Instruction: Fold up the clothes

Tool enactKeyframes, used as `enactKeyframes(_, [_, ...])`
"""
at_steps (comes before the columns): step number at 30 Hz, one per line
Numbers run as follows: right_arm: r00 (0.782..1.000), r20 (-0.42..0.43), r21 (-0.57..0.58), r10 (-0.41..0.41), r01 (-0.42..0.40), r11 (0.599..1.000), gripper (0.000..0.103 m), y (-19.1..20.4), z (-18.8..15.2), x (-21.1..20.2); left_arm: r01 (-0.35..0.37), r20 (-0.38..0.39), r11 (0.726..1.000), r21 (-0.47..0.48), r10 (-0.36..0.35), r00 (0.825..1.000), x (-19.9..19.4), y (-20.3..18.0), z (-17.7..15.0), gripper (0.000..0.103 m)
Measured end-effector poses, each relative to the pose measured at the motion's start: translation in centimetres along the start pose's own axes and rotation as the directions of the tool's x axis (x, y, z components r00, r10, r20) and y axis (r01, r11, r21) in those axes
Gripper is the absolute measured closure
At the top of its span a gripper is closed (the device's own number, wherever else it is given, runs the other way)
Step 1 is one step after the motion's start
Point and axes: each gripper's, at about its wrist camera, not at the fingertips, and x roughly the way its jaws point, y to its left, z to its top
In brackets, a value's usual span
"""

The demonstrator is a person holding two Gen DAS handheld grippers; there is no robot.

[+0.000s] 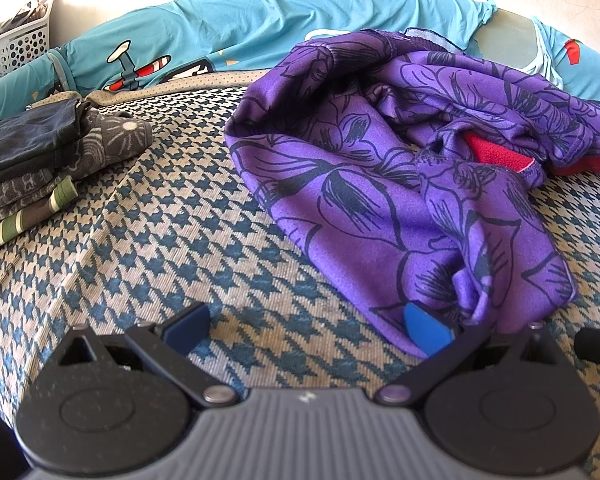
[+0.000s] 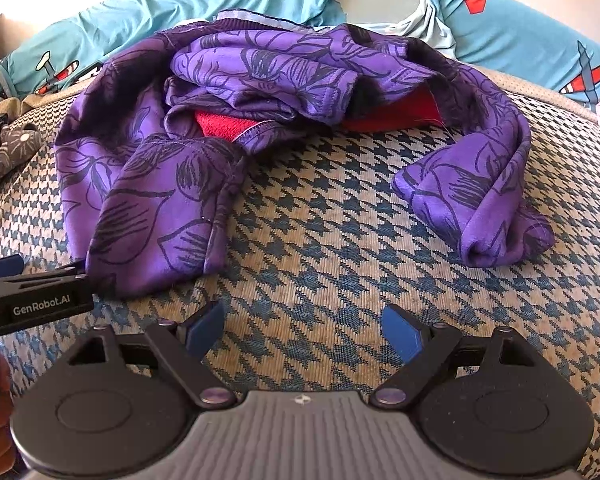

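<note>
Open right tool above woven houndstooth cover; crumpled purple garment.

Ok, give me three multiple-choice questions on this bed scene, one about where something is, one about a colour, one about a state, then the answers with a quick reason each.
1. Where does the stack of folded clothes lie in the left wrist view?
A. At the left edge of the bed
B. On top of the purple garment
C. Between the right gripper's fingers

2. What colour shows inside the purple garment?
A. Yellow
B. Red
C. White

3. How does the purple garment lie?
A. Neatly folded
B. On a hanger
C. Crumpled, unfolded

Answers:
1. A, the stack sits far left on the houndstooth cover, apart from the garment.
2. B, a red lining peeks out at the middle.
3. C, it is bunched in loose folds in front of the open right gripper.
</note>
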Motion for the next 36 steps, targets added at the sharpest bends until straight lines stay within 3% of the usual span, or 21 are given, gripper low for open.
enactKeyframes(6, [1.000, 0.006, -0.011, -0.006, 0.006, 1.000, 0.016, 0.1, -0.2, 0.1, -0.004, 0.006, 1.000, 0.000, 0.004, 1.000, -0.1, -0.1, -0.1, 0.000])
enactKeyframes(17, [1.000, 0.003, -0.003, -0.030, 0.030, 1.000, 0.005, 0.0, -0.5, 0.4, -0.010, 0.015, 1.000, -0.002, 0.010, 1.000, -0.2, -0.2, -0.4, 0.000])
enactKeyframes(36, [0.997, 0.054, 0.000, -0.059, 0.059, 0.998, 0.000, 0.4, -1.6, 0.4, -0.011, 0.021, 1.000, -0.001, 0.011, 1.000, -0.3, -0.3, -0.6, 0.000])
